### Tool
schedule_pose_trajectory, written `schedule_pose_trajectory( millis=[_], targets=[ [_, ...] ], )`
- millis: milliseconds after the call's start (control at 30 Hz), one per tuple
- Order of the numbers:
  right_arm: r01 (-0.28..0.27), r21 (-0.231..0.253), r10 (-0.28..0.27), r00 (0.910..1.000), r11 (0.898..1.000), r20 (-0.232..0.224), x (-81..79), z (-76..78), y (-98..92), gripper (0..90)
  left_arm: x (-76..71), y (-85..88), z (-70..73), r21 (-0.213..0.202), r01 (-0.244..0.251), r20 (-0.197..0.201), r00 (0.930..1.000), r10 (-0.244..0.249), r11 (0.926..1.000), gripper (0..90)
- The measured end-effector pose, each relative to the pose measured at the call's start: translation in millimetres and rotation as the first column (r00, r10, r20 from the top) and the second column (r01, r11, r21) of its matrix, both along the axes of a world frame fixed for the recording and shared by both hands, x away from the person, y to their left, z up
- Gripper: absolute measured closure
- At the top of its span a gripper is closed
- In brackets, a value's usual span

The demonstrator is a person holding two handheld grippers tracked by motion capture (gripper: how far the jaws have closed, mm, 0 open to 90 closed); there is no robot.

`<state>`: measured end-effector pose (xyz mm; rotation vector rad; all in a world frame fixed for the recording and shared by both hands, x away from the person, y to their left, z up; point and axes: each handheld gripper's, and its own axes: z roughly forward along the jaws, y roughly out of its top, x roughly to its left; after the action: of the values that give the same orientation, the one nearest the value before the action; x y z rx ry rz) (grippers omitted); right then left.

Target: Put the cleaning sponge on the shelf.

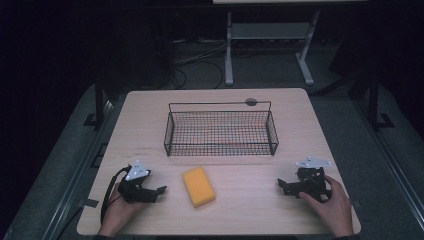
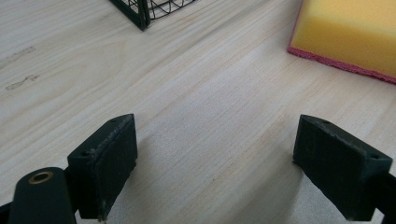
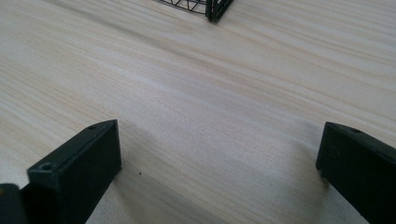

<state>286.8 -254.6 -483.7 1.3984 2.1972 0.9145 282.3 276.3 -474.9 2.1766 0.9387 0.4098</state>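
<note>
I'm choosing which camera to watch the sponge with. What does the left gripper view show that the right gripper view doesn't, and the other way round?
The left gripper view has the yellow sponge at its upper right, with a red layer along its bottom edge, and dark smudges on the table at its left. The right gripper view adds no item of its own beyond the right gripper. Both share the pale wood table, a corner of the black wire basket at the top, and two black jaws standing wide apart with nothing between them; the left gripper is open too.

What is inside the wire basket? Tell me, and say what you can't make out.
The wire basket looks empty: the wooden table shows through its mesh floor. Faint reddish streaks show there; whether they are marks or something thin, I cannot tell. The yellow sponge lies outside, in front of it.
</note>
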Motion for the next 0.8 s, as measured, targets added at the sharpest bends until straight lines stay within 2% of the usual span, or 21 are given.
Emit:
schedule_pose_trajectory(
  millis=[367,433,500,567,600,700,800],
  targets=[
    [0.000,0.000,0.000,1.0000,1.000,0.000,0.0,0.0,0.0,0.0,-0.1,0.9,0.1,-0.003,0.000,0.002,1.0000,0.000,1.0000,13.9],
    [0.000,0.000,0.000,1.0000,1.000,0.000,0.0,0.0,0.0,0.0,-0.1,1.5,1.9,0.001,-0.002,-0.004,1.0000,0.002,1.0000,16.6],
    [0.000,0.000,0.000,1.0000,1.000,0.000,0.1,0.0,0.0,0.0,-0.8,2.2,4.0,-0.008,0.005,-0.013,0.9999,-0.005,1.0000,24.1],
    [0.000,0.000,0.000,1.0000,1.000,0.000,0.1,0.0,0.0,0.0,-1.5,2.2,4.7,-0.008,0.005,-0.016,0.9999,-0.005,1.0000,26.3],
    [0.000,0.001,0.000,1.0000,1.000,0.000,0.3,-0.1,0.1,0.0,-2.5,2.5,6.8,-0.009,0.012,-0.028,0.9995,-0.012,0.9999,34.0],
    [0.000,0.001,0.000,1.0000,1.000,0.001,0.4,-0.1,0.1,0.0,-3.5,2.2,9.2,-0.016,0.017,-0.035,0.9992,-0.017,0.9997,44.7],
    [0.000,0.001,0.000,1.0000,1.000,0.001,0.3,-0.1,0.1,0.0,-5.6,-0.4,14.8,-0.020,0.053,-0.039,0.9978,-0.054,0.9984,59.0]
  ],
)
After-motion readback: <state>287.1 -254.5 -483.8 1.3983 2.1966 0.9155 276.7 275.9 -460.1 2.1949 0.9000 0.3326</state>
